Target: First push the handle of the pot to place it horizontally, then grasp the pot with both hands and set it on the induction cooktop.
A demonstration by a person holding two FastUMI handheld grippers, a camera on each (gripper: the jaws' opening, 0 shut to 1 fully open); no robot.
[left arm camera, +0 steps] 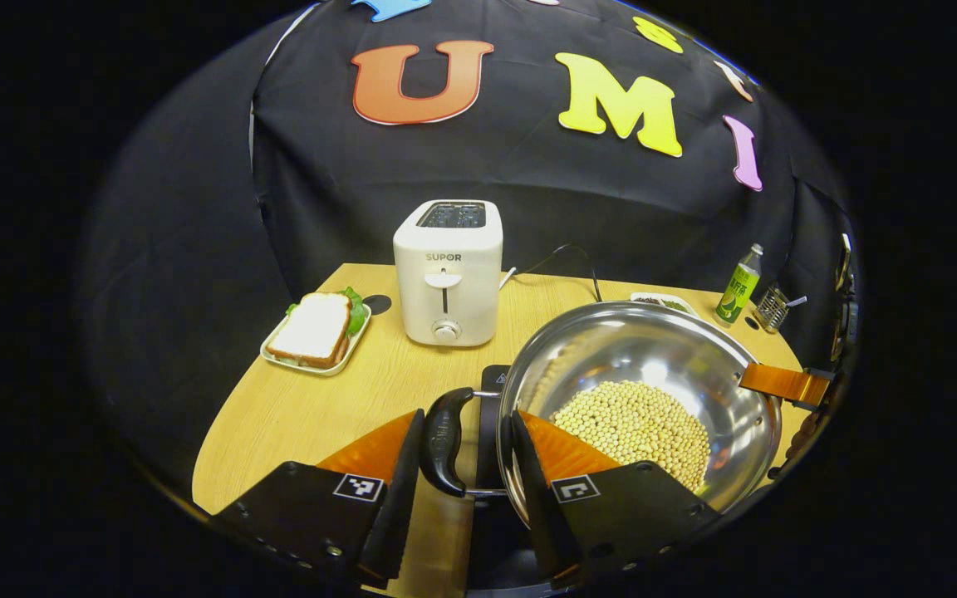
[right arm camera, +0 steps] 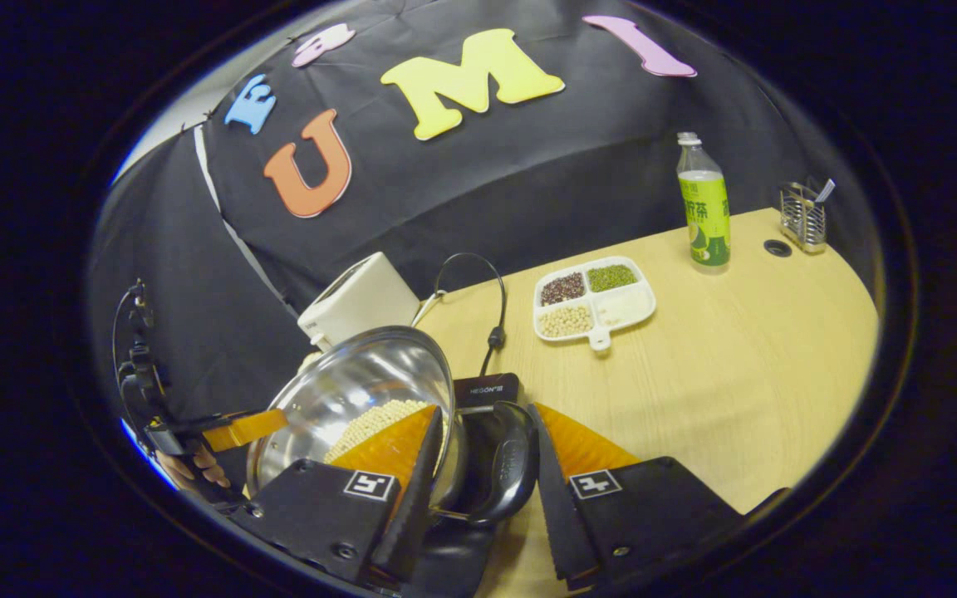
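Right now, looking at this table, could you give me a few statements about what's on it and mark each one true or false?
1. The pot holds pale round beans. True.
2. The toaster lies on its side. False: it stands upright.
3. A sandwich rests on a small tray beside the toaster. True.
4. The divided dish has six compartments. False: four.
5. The left tongs straddle a black pot handle. True.
6. The bottle lies flat. False: it stands upright.

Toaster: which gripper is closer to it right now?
Left. The left gripper straddles one pot handle, with the toaster straight ahead. The right gripper is at the opposite handle, with the pot between it and the toaster.
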